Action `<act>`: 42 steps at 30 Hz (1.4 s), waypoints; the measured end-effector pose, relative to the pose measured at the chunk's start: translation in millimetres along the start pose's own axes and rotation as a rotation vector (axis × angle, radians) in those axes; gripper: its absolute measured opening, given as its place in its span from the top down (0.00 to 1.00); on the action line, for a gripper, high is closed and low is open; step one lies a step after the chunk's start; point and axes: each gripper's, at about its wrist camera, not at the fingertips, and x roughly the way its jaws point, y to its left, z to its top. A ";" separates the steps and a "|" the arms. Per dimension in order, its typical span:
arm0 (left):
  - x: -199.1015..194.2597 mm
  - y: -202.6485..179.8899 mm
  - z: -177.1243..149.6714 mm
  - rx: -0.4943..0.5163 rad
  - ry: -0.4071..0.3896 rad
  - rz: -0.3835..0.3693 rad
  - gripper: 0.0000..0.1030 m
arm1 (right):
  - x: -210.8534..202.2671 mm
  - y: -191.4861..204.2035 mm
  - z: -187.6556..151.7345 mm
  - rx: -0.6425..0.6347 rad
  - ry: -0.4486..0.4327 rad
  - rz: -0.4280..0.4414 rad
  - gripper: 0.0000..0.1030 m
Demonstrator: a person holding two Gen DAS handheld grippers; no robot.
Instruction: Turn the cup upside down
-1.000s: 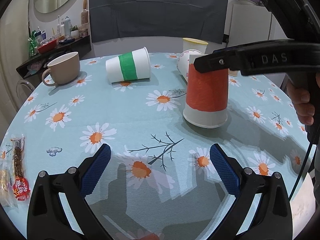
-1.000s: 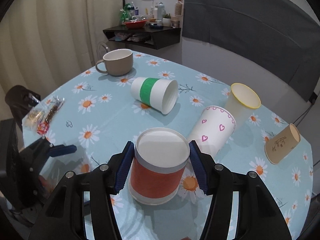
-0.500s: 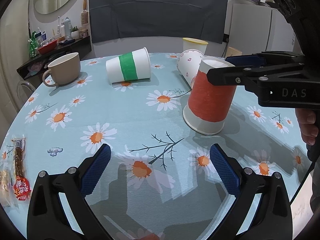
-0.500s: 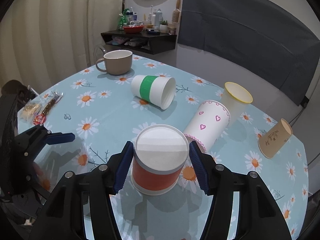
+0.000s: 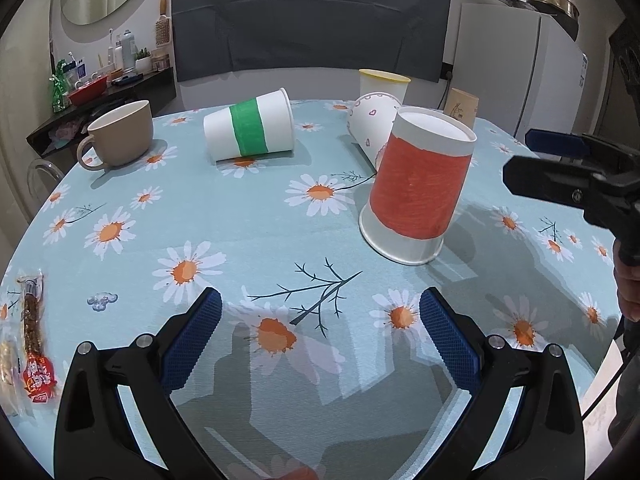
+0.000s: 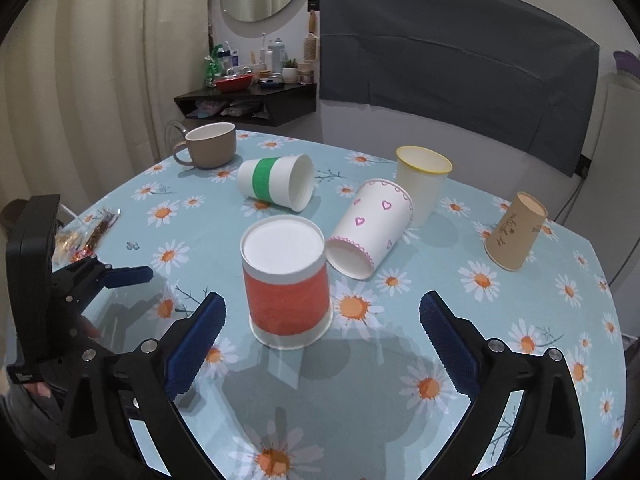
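Red cup (image 6: 286, 284) is set mouth-down mid-table, heart cup (image 6: 370, 236) just beside — right gripper (image 6: 322, 340) jaws spread, clear of it; left gripper (image 5: 320, 336) spread, empty. Retreat is best made straight back — rim untouched.

Orange-banded white paper cup (image 6: 286, 285), standing upside down on the daisy-print tablecloth (image 6: 500, 320), mouth rim flat against the cloth, closed white base facing up. Broad orange wrap round the middle (image 5: 418, 190), narrow white bands above and below. Upright, free of any grip. Just beside the mouth of a tipped-over heart-patterned cup (image 6: 370, 229), near the table's middle.
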 end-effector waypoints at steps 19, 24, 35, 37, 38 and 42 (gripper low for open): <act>-1.9 -2.7 -0.8 0.011 -0.008 0.011 0.06 | -6.4 -11.5 -68.0 0.245 -0.052 -0.068 0.08; -2.7 -3.1 -1.4 0.012 -0.013 0.011 0.06 | -7.6 -6.9 -71.0 0.232 -0.075 -0.115 0.08; -5.2 -2.9 -1.9 0.009 -0.026 0.022 0.06 | -7.5 -2.0 -72.0 0.213 -0.088 -0.140 0.08; -4.5 -2.0 -1.7 0.005 -0.021 0.022 0.06 | -7.7 -2.5 -72.5 0.216 -0.086 -0.139 0.08; -3.7 -1.8 -1.2 0.003 -0.018 0.021 0.06 | -7.1 -2.5 -72.4 0.216 -0.083 -0.136 0.08; -2.9 -0.2 -0.7 -0.005 -0.013 0.013 0.06 | -6.4 -2.0 -72.4 0.216 -0.078 -0.136 0.08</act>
